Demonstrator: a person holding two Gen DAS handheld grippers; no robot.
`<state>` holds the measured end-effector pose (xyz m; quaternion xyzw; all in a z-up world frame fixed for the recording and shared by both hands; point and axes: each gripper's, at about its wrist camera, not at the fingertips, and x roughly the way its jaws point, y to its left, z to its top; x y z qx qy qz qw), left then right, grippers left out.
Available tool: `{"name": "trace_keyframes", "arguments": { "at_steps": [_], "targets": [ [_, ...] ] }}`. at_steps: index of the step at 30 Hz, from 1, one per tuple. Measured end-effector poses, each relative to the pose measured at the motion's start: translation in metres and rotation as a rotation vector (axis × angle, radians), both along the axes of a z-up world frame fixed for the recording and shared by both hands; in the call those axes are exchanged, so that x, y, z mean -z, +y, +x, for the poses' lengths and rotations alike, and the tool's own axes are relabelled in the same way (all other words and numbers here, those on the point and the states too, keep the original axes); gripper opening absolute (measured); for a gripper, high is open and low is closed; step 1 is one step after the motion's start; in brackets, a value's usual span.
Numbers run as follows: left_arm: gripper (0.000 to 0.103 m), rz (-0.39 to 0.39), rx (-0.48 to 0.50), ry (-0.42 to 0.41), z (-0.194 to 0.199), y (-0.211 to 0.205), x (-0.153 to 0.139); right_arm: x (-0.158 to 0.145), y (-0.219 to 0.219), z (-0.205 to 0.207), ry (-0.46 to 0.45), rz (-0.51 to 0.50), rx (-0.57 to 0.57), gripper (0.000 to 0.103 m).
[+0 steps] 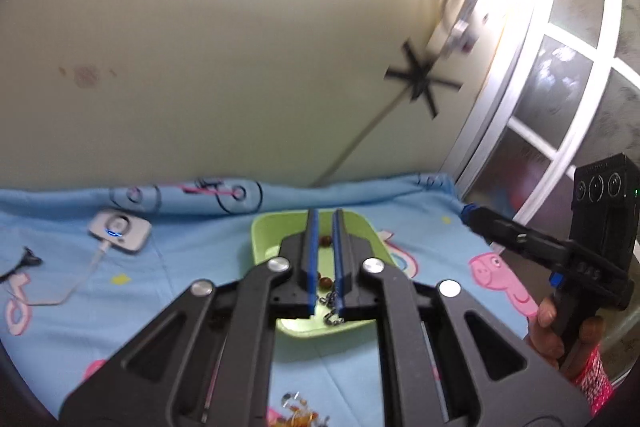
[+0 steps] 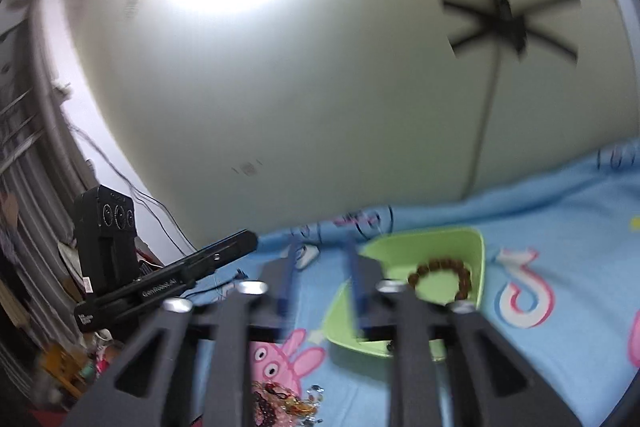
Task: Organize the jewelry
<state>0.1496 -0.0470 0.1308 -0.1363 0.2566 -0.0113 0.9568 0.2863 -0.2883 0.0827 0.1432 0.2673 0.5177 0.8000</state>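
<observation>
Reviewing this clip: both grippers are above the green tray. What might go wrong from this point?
1. The left gripper hangs over the shallow light-green plastic tray with its jaws only narrowly apart; closing on the dark metal chain might also catch the brown wooden bead bracelet beside it.
2. The right wrist view is motion-blurred, so the right gripper could clip the tray's rim.
3. The loose pile of amber and clear beaded jewellery on the blue cartoon bedsheet lies under the grippers, mostly hidden, and could get missed.

Lime-green tray point(image 2: 478, 247), brown beaded bracelet point(image 2: 442, 277), light-blue bedsheet point(image 1: 192, 287) with pink cartoon-pig print, black grippers with blue finger pads point(image 1: 313, 251), white charging device point(image 1: 120, 230), cream wall point(image 1: 220, 47)
</observation>
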Motion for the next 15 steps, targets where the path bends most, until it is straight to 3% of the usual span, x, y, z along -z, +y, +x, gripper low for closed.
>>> {"name": "trace_keyframes", "arguments": {
  "at_steps": [1, 2, 4, 6, 9, 11, 13, 15],
  "targets": [
    [0.010, 0.005, -0.008, -0.012, -0.012, 0.001, -0.003, -0.003, -0.008, -0.014, -0.018, 0.024, 0.026, 0.081],
    [0.021, 0.011, -0.019, -0.021, -0.025, 0.002, -0.003, -0.003, -0.015, -0.022, -0.021, 0.055, 0.058, 0.084],
    [0.030, 0.025, -0.062, -0.027, -0.057, 0.008, 0.003, 0.008, -0.027, -0.038, -0.007, 0.096, 0.087, 0.084],
    [0.030, 0.049, -0.094, 0.000, -0.082, 0.013, 0.017, 0.027, -0.019, -0.048, 0.026, 0.016, 0.010, 0.084],
    [0.030, 0.046, -0.138, 0.090, -0.116, 0.022, 0.056, 0.067, -0.005, -0.068, 0.053, -0.108, -0.024, 0.077],
    [0.030, 0.006, -0.141, 0.156, -0.133, 0.027, 0.086, 0.098, 0.014, -0.078, 0.103, -0.203, -0.090, 0.045],
    [0.030, -0.043, -0.130, 0.205, -0.144, 0.029, 0.112, 0.126, 0.030, -0.083, 0.178, -0.263, -0.157, 0.038],
    [0.030, -0.077, -0.112, 0.251, -0.145, 0.026, 0.132, 0.143, 0.043, -0.090, 0.181, -0.319, -0.160, 0.038]
  ]
}}
